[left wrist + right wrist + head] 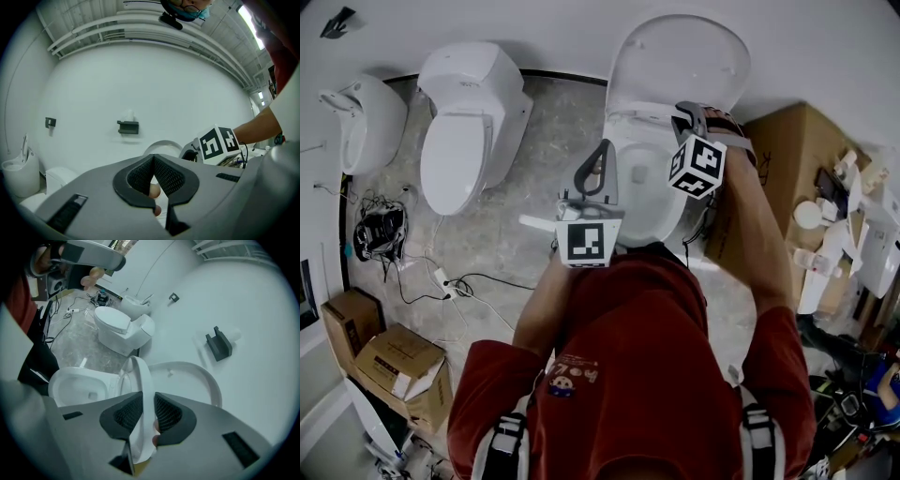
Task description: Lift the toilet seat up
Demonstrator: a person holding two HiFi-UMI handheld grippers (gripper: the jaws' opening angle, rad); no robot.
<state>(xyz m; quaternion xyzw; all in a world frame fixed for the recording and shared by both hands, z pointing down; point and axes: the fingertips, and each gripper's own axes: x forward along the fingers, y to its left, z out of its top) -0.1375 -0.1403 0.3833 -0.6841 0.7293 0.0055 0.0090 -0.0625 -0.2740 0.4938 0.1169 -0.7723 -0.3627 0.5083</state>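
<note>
My right tongs (144, 401) are clamped on the rim of the white plastic toilet seat ring (143, 376). The ring stands tilted up on edge between the open white ceramic bowl (70, 383) and the raised white lid (197, 378) behind it. That arm reaches forward, tongs angled down. My left tongs (153, 161) are pressed together on nothing, held level beside the bowl. Brown cardboard boxes (394, 361) sit near me on the grey marbled floor (539, 141), and a second white toilet (473, 122) stands farther off against the white wall (164, 89).

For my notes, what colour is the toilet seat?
White toilet seat, clearest in right gripper view.
</note>
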